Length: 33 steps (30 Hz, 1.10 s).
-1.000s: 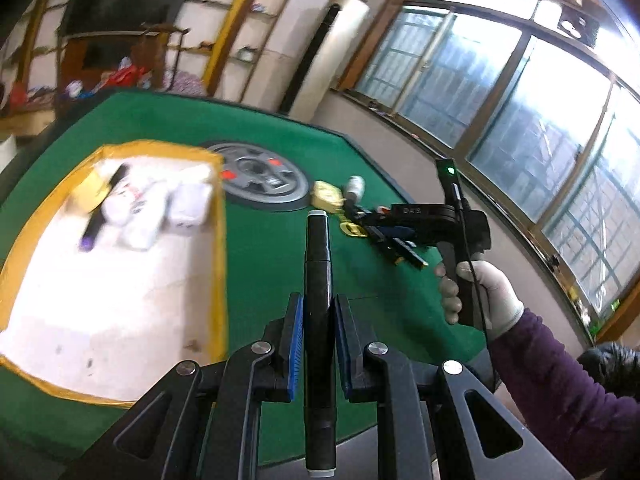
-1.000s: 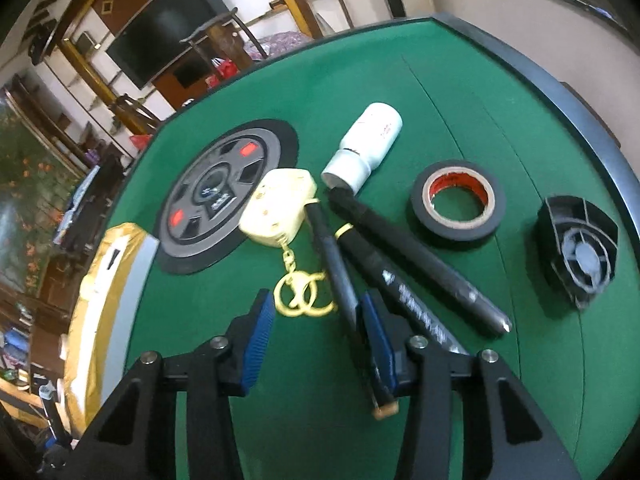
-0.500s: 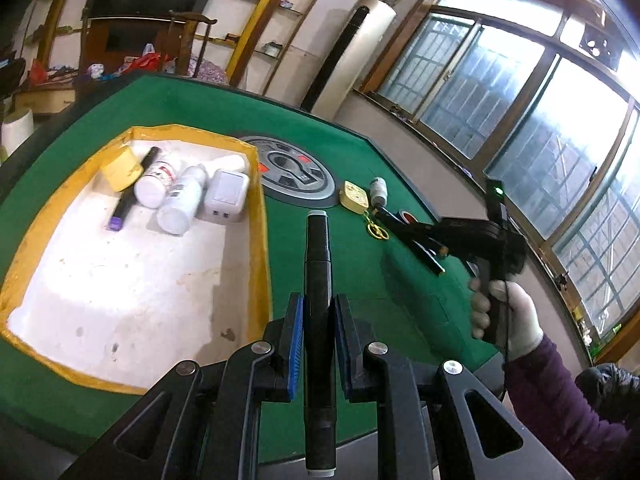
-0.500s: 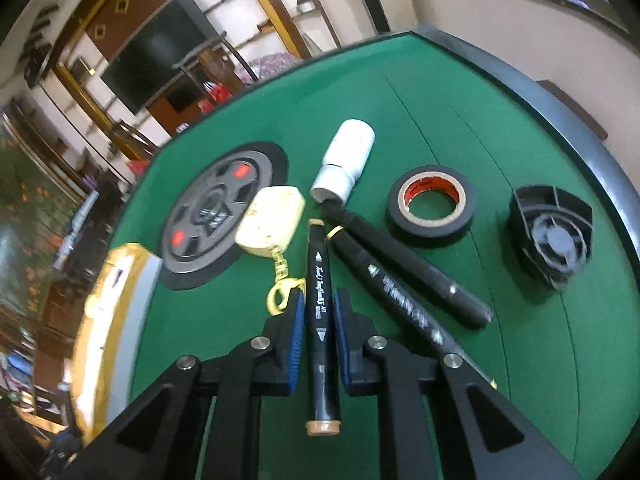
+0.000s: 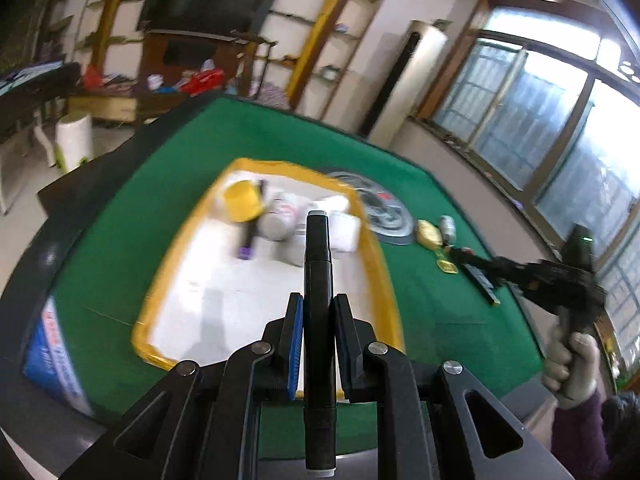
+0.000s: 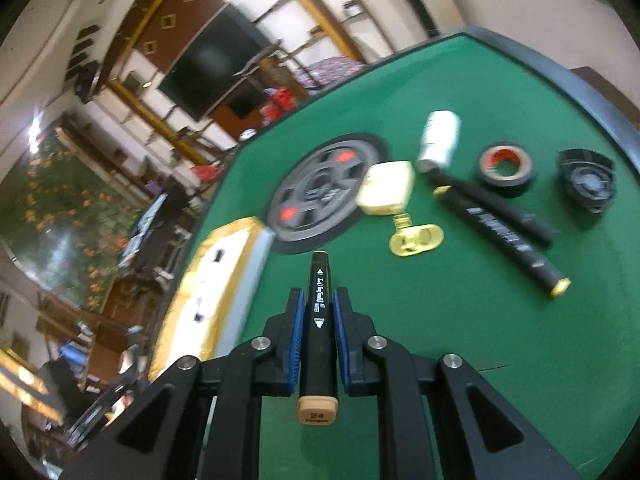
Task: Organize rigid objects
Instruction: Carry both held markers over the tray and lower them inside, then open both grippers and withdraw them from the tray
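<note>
1. Two black markers are in play above the green tabletop [image 5: 440, 320]; the yellow-rimmed tray [image 5: 376, 264] lies ahead of the left hand-held gripper [image 5: 316, 344], nearer it than the right.
2. That left hand-held gripper pinches a marker [image 5: 317, 280], its long axis pointing into the tray.
3. Right hand-held gripper [image 6: 318, 340] pinches a tan-capped marker [image 6: 319, 312]; the tray sits to its left.

Four black markers [image 6: 496, 226], two on the felt at two o'clock; one tape roll [image 6: 506, 165], one keychain [image 6: 386, 194].
</note>
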Each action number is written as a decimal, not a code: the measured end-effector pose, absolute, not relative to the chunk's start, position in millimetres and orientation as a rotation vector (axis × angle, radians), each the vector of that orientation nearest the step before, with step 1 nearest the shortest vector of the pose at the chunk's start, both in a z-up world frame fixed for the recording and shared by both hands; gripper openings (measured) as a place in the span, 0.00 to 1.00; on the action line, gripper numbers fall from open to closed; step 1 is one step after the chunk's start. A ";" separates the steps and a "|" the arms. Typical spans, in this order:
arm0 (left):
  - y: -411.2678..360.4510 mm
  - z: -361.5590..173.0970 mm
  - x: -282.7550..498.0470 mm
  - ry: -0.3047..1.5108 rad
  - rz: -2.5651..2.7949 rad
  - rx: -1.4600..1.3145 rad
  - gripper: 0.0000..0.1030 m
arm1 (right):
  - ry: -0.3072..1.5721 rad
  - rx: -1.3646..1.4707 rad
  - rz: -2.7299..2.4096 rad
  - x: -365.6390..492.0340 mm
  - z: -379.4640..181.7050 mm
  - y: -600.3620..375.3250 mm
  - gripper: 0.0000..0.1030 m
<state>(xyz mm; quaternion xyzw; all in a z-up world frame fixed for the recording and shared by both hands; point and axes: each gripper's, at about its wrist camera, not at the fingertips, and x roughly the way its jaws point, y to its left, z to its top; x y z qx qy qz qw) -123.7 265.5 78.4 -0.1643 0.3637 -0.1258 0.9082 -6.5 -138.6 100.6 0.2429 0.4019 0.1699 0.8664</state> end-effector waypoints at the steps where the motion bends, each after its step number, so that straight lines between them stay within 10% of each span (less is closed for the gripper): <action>1: 269.7 75.4 -118.8 0.765 -0.247 -0.336 0.14 | 0.845 0.507 0.392 -6.4 104.9 -126.0 0.14; 16: 275.7 17.5 -18.0 1.046 -0.029 -0.182 0.15 | 1.042 0.257 0.558 25.8 77.7 75.4 0.14; 26: 290.1 68.6 -74.7 0.829 -0.082 -0.227 0.71 | 1.077 0.136 0.570 28.8 53.2 132.1 0.20; 30: 304.1 80.5 -90.1 0.787 -0.066 -0.289 0.75 | 1.094 0.129 0.655 26.4 57.5 139.2 0.48; 33: 310.0 84.8 -96.9 0.775 -0.064 -0.318 0.75 | 1.095 0.190 0.686 28.1 62.5 130.9 0.48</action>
